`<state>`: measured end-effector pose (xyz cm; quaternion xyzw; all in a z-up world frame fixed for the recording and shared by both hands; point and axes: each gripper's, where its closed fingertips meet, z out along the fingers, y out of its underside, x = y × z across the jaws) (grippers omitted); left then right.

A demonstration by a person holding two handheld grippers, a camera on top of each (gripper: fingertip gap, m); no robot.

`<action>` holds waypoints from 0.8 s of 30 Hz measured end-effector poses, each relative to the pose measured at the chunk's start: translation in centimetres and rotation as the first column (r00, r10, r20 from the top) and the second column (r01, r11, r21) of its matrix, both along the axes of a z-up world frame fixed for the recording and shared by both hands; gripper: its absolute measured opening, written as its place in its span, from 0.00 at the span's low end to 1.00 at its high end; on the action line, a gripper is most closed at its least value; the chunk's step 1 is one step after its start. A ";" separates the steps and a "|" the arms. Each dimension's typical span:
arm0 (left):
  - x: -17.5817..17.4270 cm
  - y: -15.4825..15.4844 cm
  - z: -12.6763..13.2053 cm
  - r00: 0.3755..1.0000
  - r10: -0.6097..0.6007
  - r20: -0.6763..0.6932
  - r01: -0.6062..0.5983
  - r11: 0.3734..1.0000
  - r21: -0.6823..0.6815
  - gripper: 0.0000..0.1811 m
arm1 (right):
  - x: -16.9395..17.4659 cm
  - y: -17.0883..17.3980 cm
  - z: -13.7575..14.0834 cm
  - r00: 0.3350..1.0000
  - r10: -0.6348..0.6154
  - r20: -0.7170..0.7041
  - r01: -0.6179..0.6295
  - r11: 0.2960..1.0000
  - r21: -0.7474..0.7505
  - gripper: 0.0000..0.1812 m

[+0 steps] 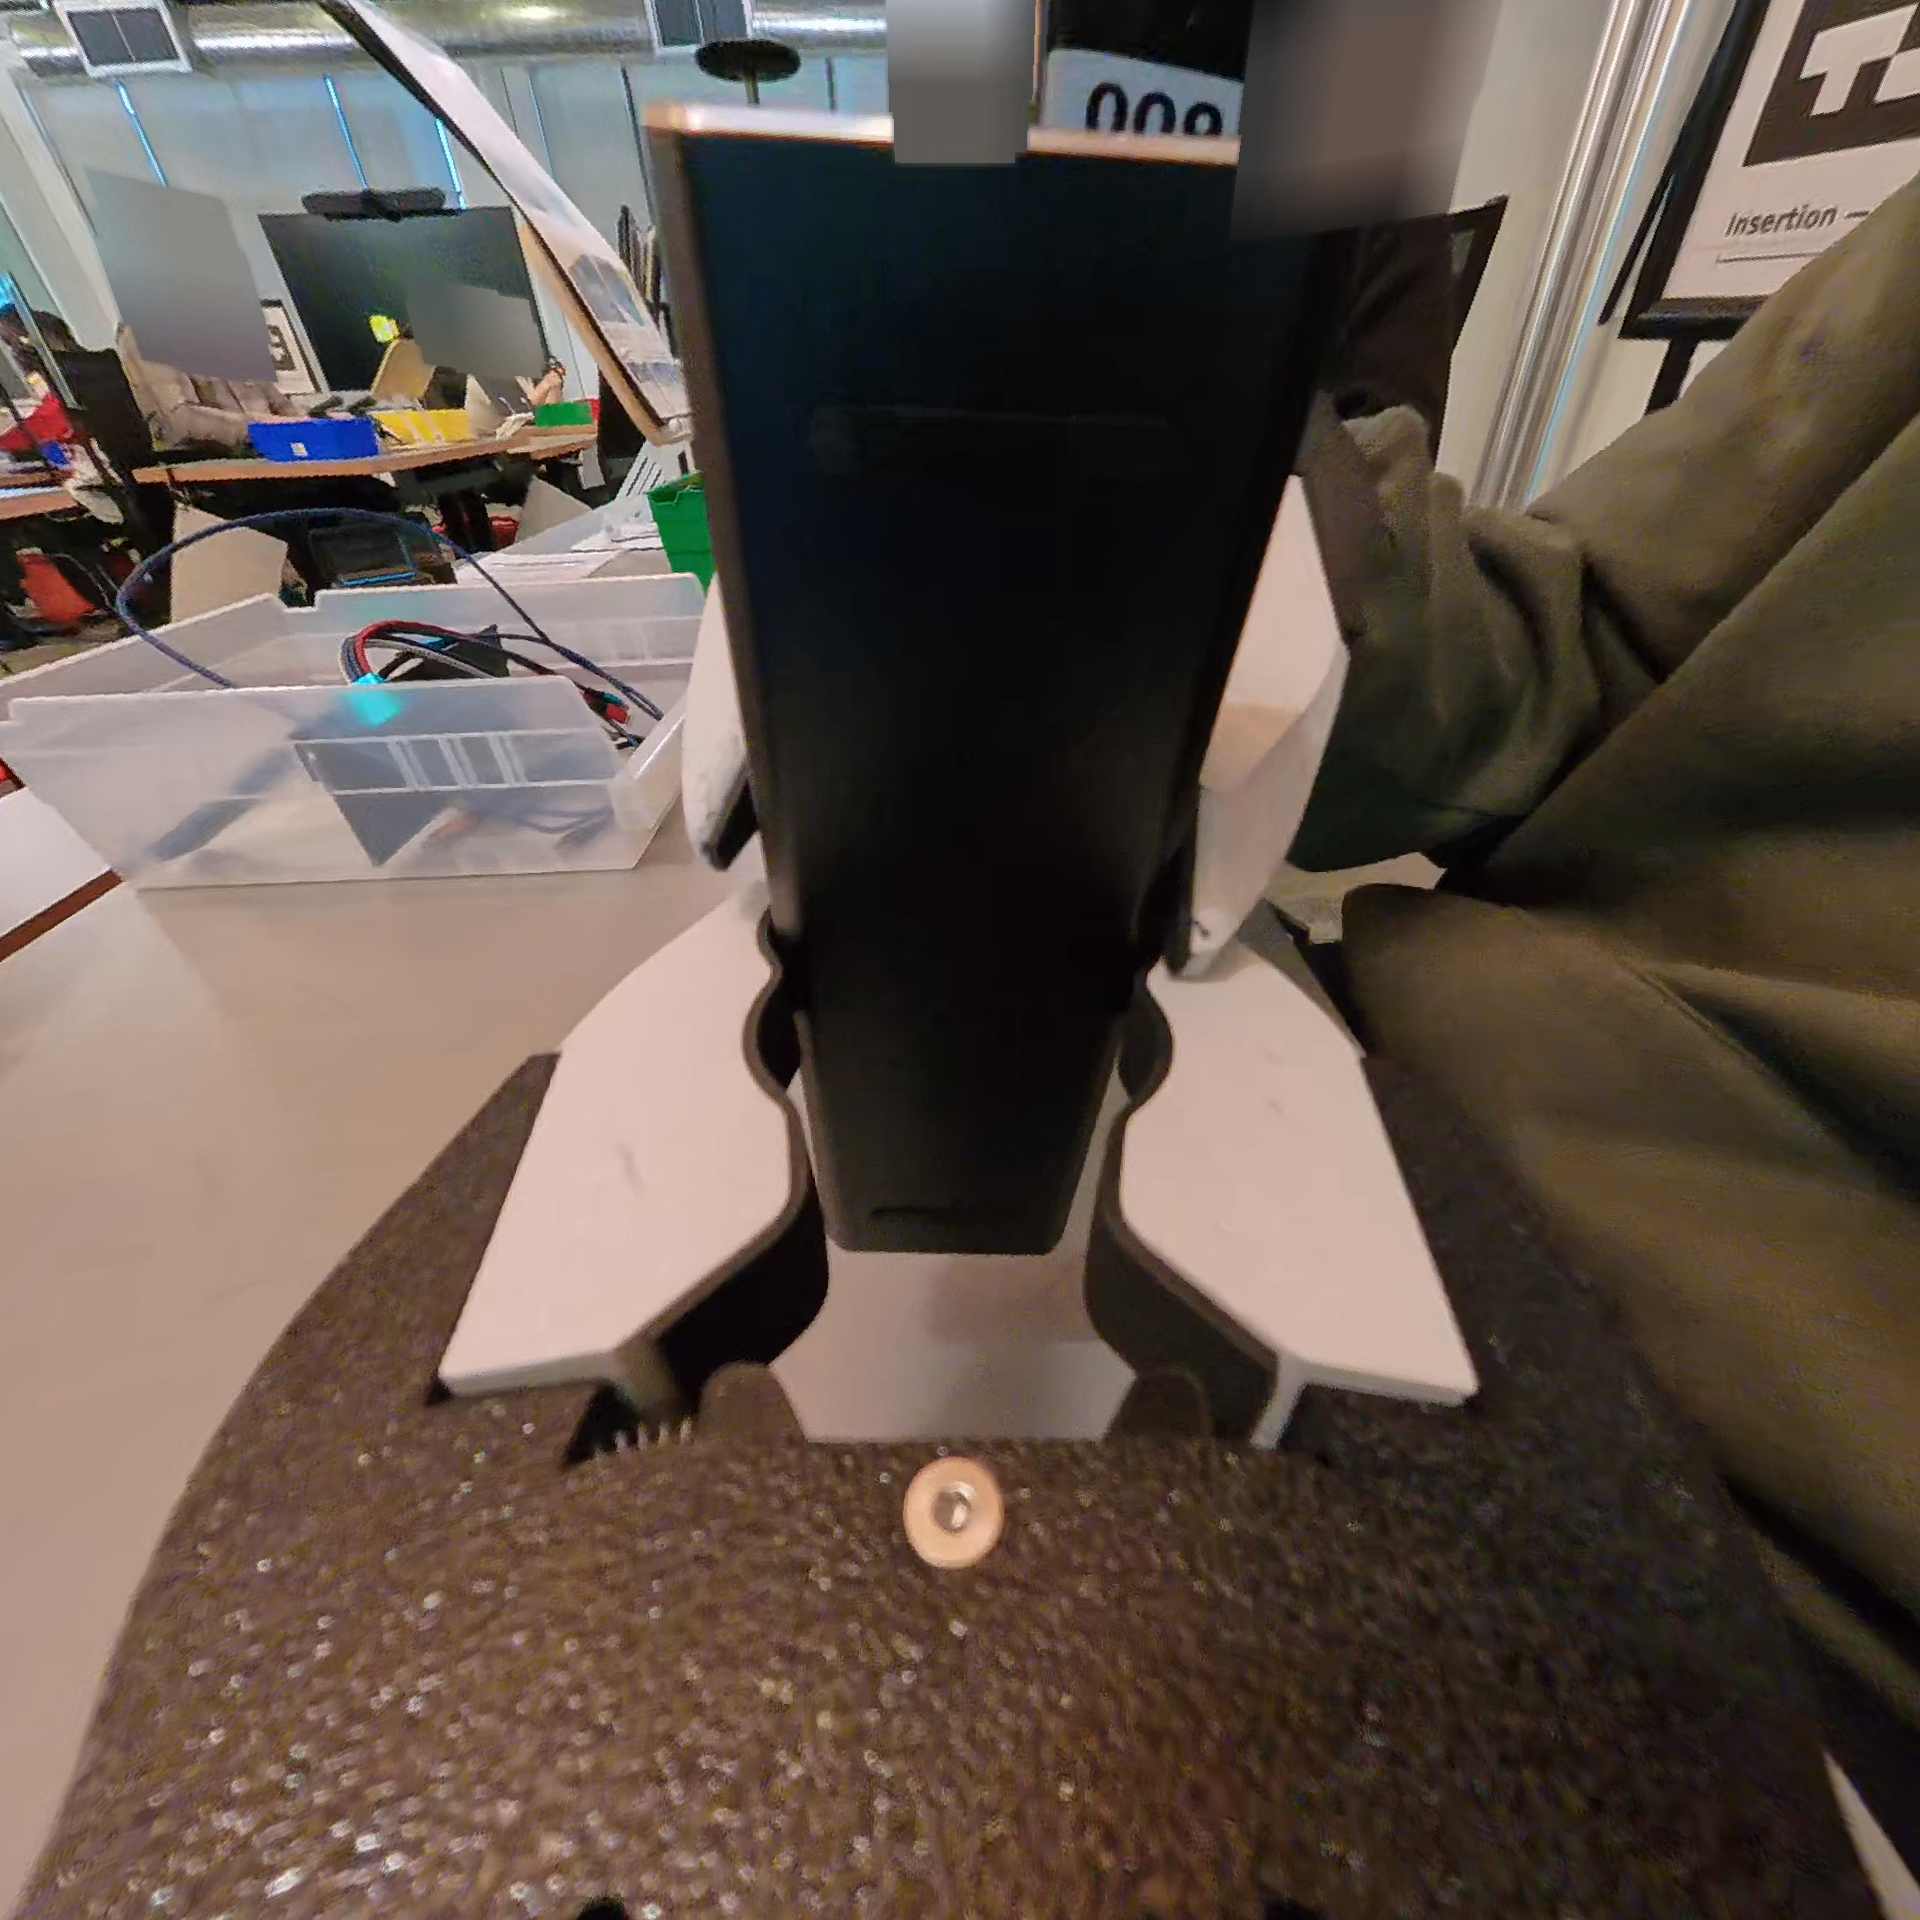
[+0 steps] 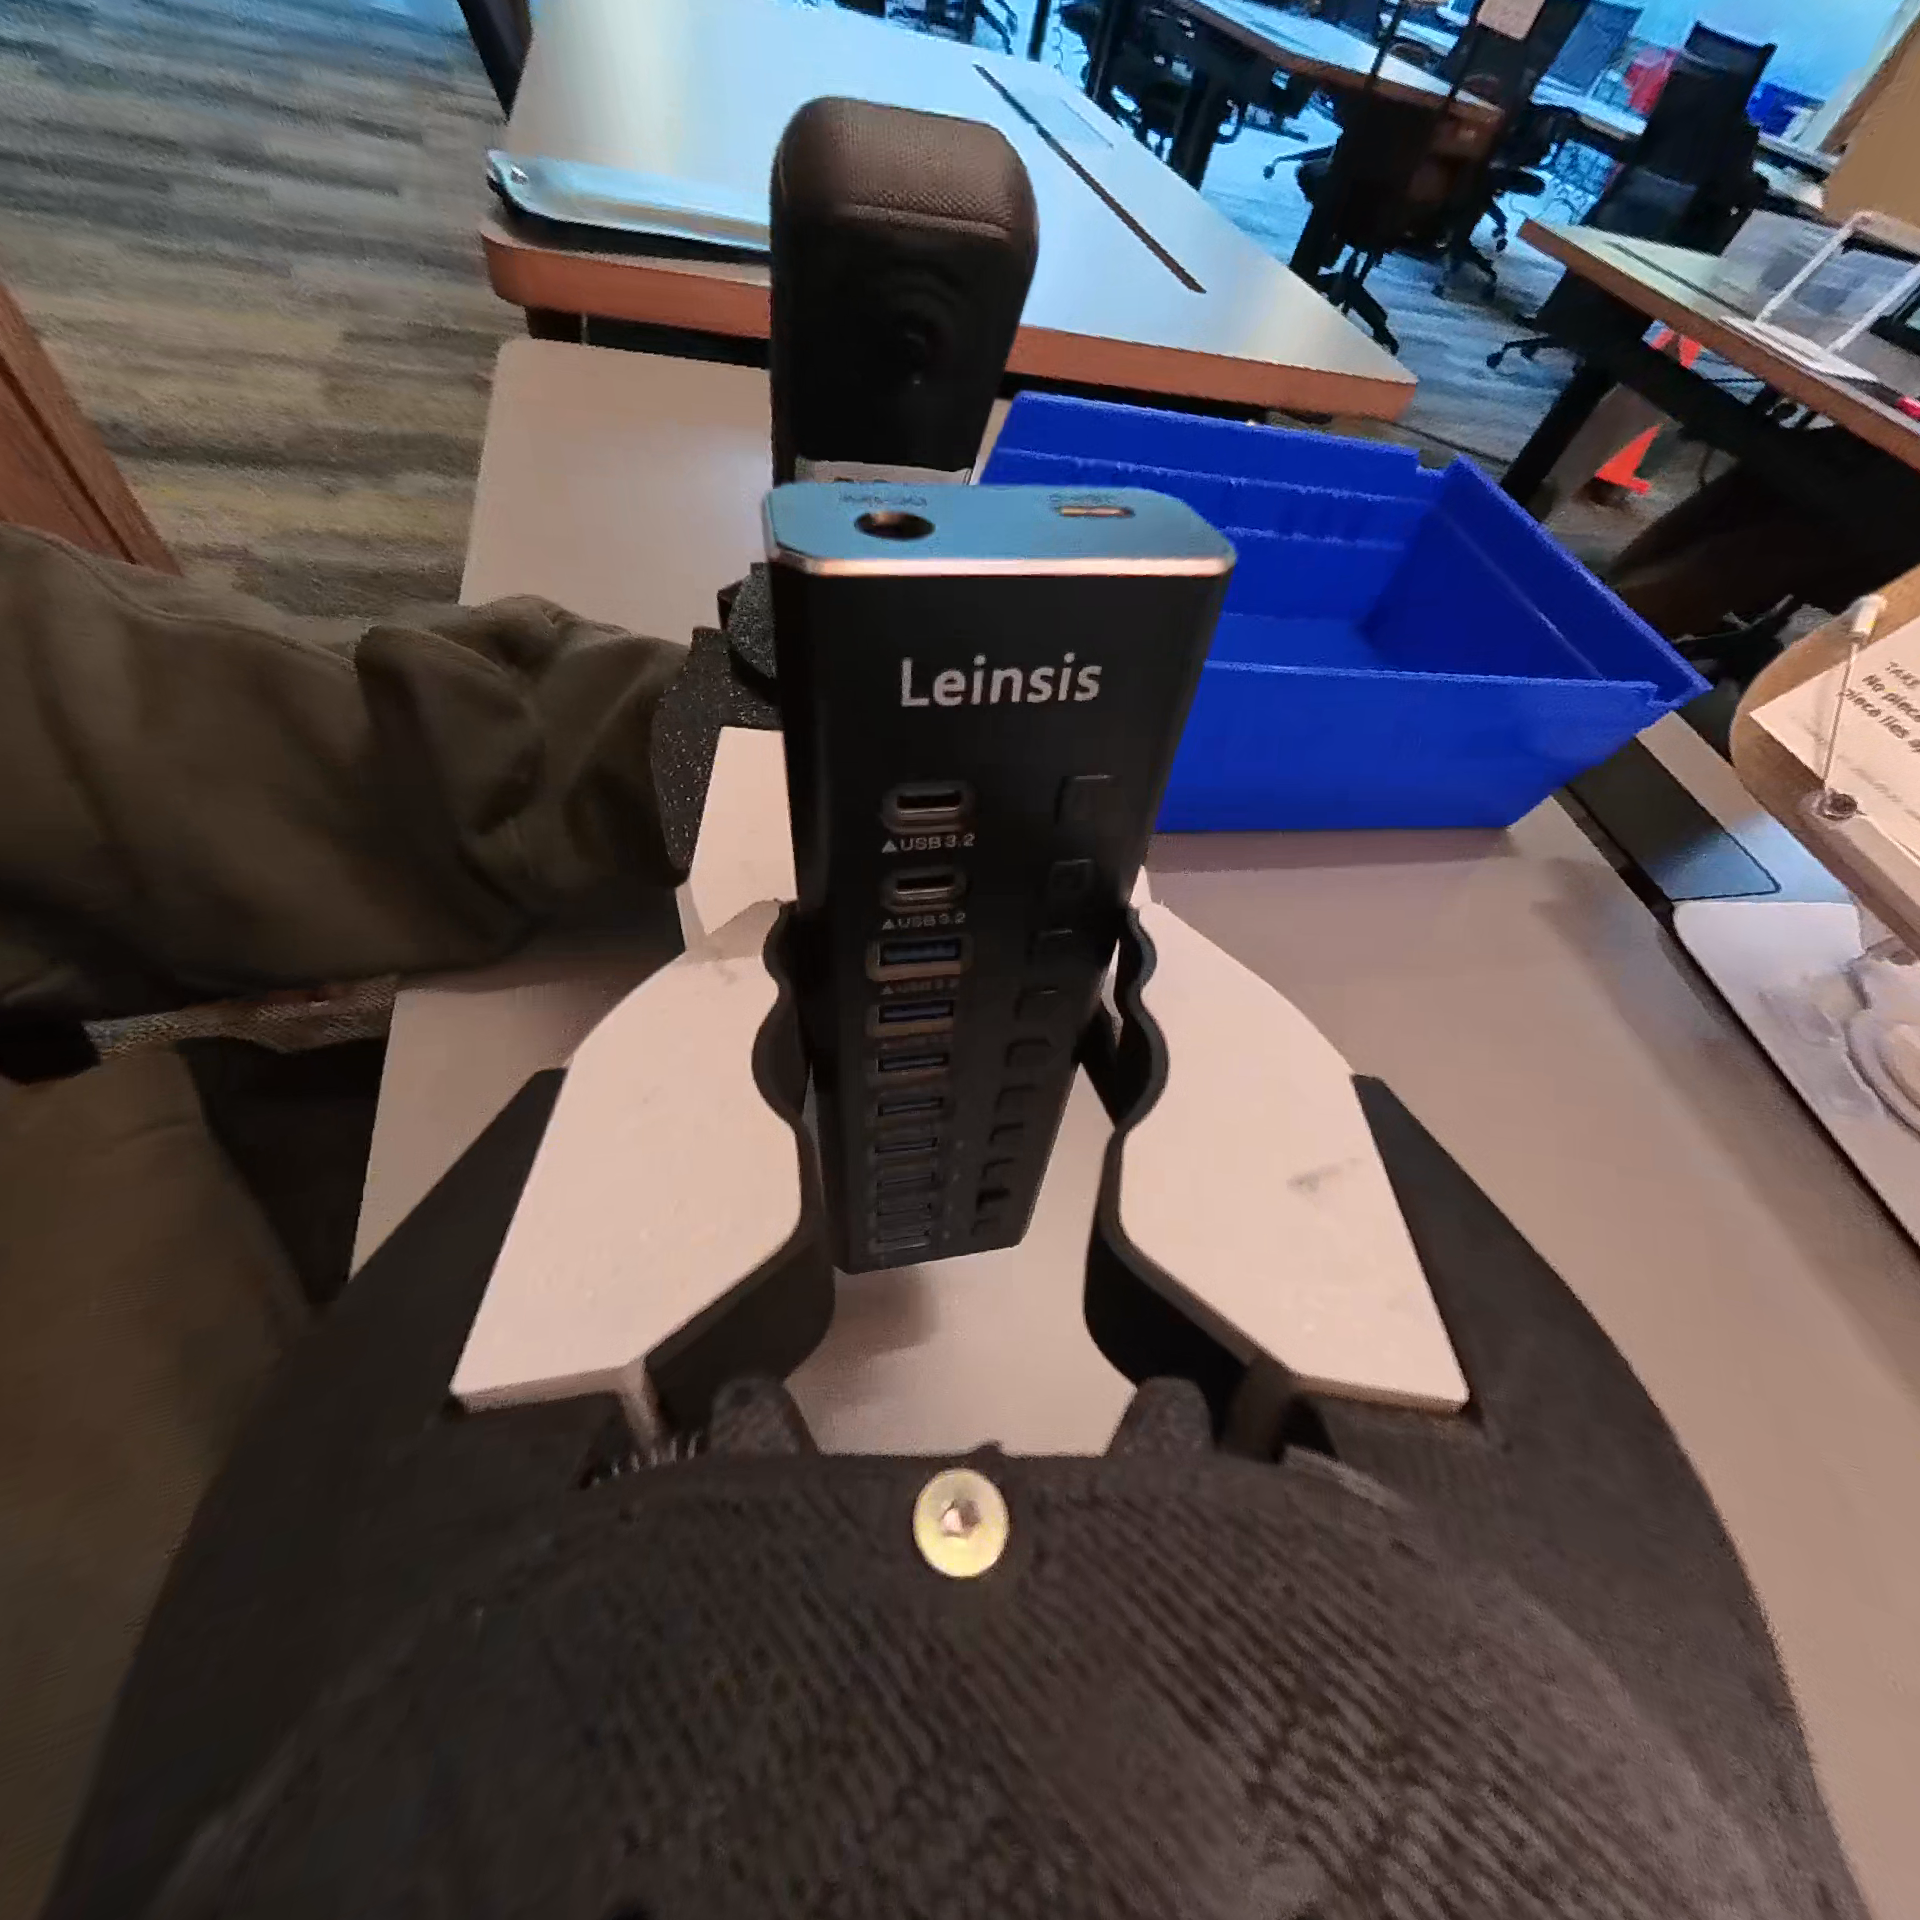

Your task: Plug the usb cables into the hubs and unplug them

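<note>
A long black USB hub [image 1: 987, 623] stands upright, held from both sides. My left gripper [image 1: 961, 945] is shut on its lower part and sees its plain back. My right gripper [image 2: 956, 925] is shut on the same hub [image 2: 1132, 665] and sees the face with a column of ports and a column of buttons. No cable is plugged into the ports that show. The right gripper's white fingers [image 1: 1247, 821] show behind the hub in the left wrist view. The left gripper's black body [image 2: 904, 291] rises behind the hub in the right wrist view. USB cables [image 1: 436, 655] lie in a clear bin.
The clear plastic bin [image 1: 156, 769] sits on the grey table [image 1: 260, 1039] to the left. A blue bin [image 2: 1403, 665] stands behind the hub on the right. Olive sleeves [image 1: 1662, 831] [image 2: 260, 779] reach in. A paper on a stand [image 2: 1849, 727] is at far right. Less than 4 cm separates the two grippers' tips.
</note>
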<state>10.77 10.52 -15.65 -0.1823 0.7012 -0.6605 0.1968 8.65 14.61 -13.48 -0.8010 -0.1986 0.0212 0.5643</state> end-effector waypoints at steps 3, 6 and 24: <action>-0.2 0.0 0.2 1.000 -0.011 0.022 0.011 1.000 -0.012 0.33 | -0.2 0.1 0.1 1.000 -0.007 0.014 0.007 1.000 -0.014 0.32; -0.1 0.1 0.1 0.999 0.001 0.053 -0.001 1.000 -0.009 0.33 | -0.1 0.1 -0.3 0.997 -0.021 0.069 0.027 0.996 -0.086 0.32; 2.1 1.3 -2.6 0.987 0.163 0.013 -0.163 0.980 0.118 0.36 | 3.1 -0.4 -0.1 0.941 -0.116 0.317 0.188 0.960 -0.209 0.32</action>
